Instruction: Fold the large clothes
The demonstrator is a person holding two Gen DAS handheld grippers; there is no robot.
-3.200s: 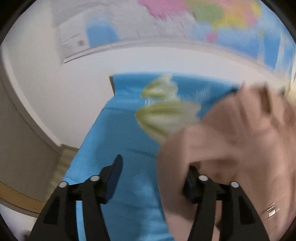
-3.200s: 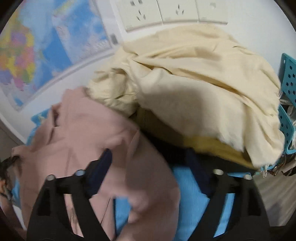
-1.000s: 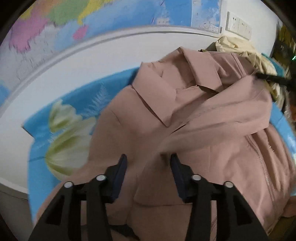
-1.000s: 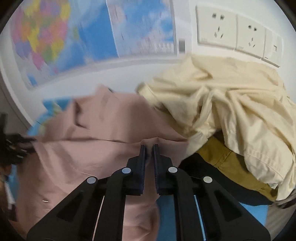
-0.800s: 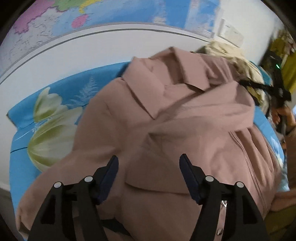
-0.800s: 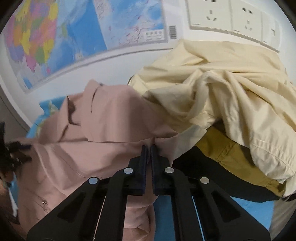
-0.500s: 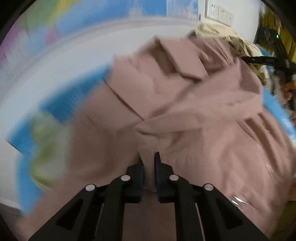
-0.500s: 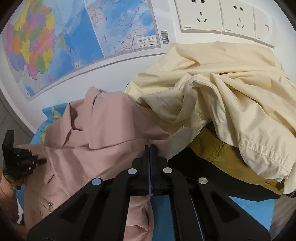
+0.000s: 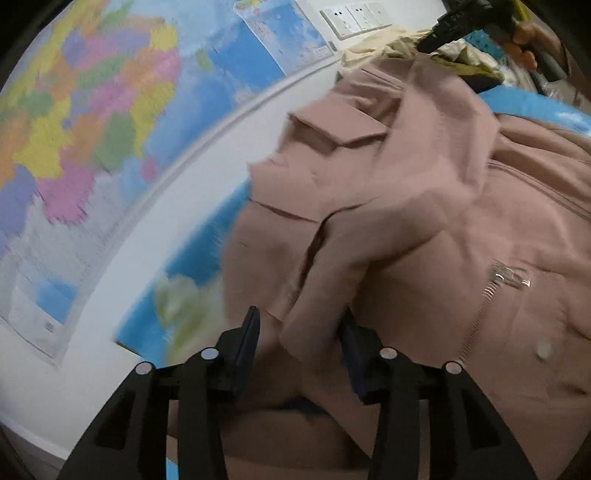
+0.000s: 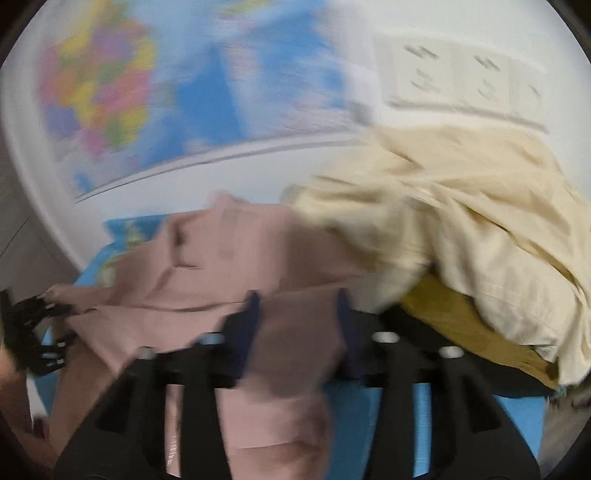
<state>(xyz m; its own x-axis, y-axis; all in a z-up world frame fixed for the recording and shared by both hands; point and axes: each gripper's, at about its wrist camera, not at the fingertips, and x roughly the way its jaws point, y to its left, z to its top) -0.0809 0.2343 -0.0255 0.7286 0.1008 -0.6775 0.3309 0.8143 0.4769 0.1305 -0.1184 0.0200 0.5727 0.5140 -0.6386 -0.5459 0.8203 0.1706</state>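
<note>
Both tongs (image 9: 301,328) (image 10: 297,314) apparently agape over jacket (image 9: 424,206)

A home room, likely a bedroom, is being shown: a map (image 9: 92,122) is hanging on the wall beside sockets (image 9: 354,22), and clothes (image 10: 461,229) are being piled on a blue floral sheet (image 9: 192,288).

Both tongs (image 9: 300,328) (image 10: 297,314) apparently spread apart
</note>
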